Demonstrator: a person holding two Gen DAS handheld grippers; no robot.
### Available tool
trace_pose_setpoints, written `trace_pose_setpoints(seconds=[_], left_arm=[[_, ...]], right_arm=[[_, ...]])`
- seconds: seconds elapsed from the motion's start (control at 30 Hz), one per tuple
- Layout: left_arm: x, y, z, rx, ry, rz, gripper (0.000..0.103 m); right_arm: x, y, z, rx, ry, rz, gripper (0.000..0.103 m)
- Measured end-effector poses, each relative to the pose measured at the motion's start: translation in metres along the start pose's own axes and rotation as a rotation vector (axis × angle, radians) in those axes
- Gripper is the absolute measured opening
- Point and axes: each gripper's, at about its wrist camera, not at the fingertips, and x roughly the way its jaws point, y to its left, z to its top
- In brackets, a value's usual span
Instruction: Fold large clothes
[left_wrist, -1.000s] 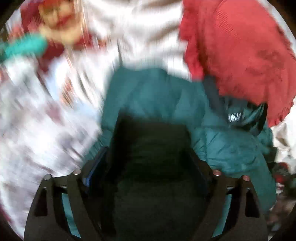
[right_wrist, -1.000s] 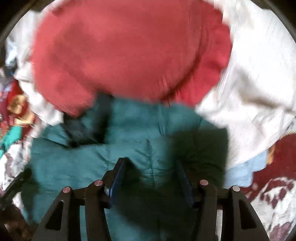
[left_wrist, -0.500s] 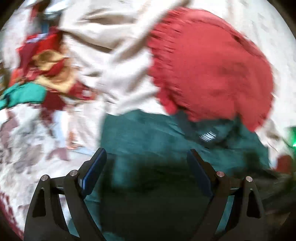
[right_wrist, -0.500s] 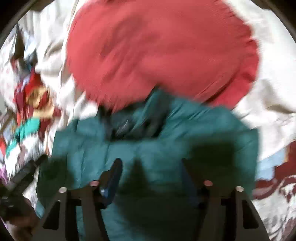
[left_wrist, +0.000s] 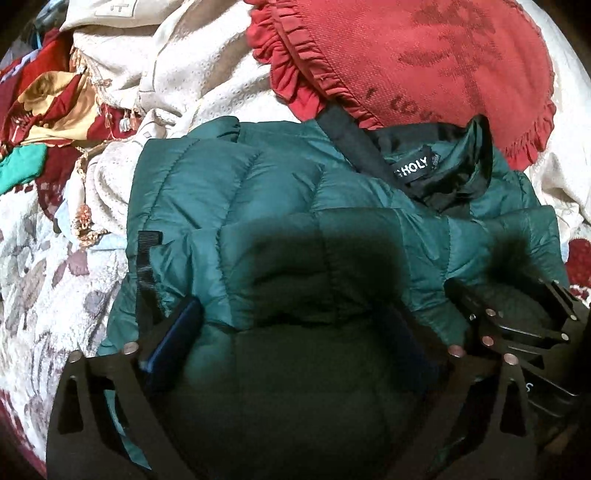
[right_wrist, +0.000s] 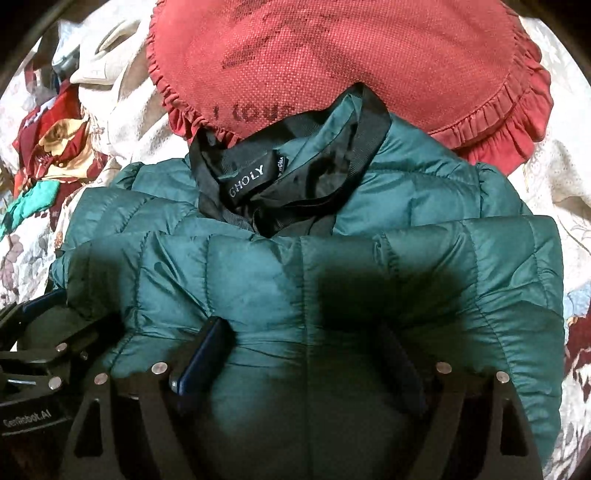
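A dark green quilted puffer jacket (left_wrist: 280, 206) lies folded on the bed, its black collar and label toward the far side; it also shows in the right wrist view (right_wrist: 369, 266). My left gripper (left_wrist: 291, 332) is open, its fingers spread wide and resting on the jacket's near-left part. My right gripper (right_wrist: 306, 350) is open, its fingers pressed into the jacket's near-right part. The right gripper also shows at the right edge of the left wrist view (left_wrist: 517, 317), and the left gripper at the left edge of the right wrist view (right_wrist: 44, 332).
A round red frilled cushion (left_wrist: 424, 55) lies just beyond the collar, also in the right wrist view (right_wrist: 332, 55). A cream knitted blanket (left_wrist: 177, 74) and red-gold fabric (left_wrist: 55, 103) lie at the far left. The floral bedspread (left_wrist: 33, 266) surrounds the jacket.
Both grippers have pulled back and steadied, so more of the jacket and its collar shows. The jacket now lies flatter; the fingers stay wide apart.
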Motion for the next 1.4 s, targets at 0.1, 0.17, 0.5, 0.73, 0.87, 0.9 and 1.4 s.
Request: trace_pose_setpoints(seconds=[0.1,0.17,0.5,0.73,0.87,0.9,1.4], left_arm=[[-0.006,-0.008,-0.004,0.000,0.000,0.011,0.103],[-0.007,-0.010,-0.005,0.002,0.012,0.007,0.103],[-0.050,0.003,-0.009,-0.031,-0.135,0.007,0.100],[-0.019,0.019,-0.024,-0.106,0.032,0.012,0.103],[-0.029,0.032,-0.023,-0.139,0.021,-0.045,0.103],[-0.038,0.039,-0.024,-0.162,0.022,-0.079,0.103],[-0.138,0.176,-0.107,-0.101,0.098,-0.120,0.102]], right_arm=[[-0.006,-0.005,-0.006,0.002,-0.004,0.002,0.083],[-0.009,-0.006,-0.010,0.005,-0.013,0.003,0.083],[-0.044,-0.021,0.003,0.078,0.002,0.047,0.086],[-0.075,-0.046,-0.034,0.053,0.060,0.015,0.088],[-0.070,-0.049,-0.045,0.072,0.057,0.020,0.089],[-0.075,-0.049,-0.042,0.076,0.067,0.019,0.088],[-0.236,-0.113,-0.162,0.145,0.093,0.042,0.090]])
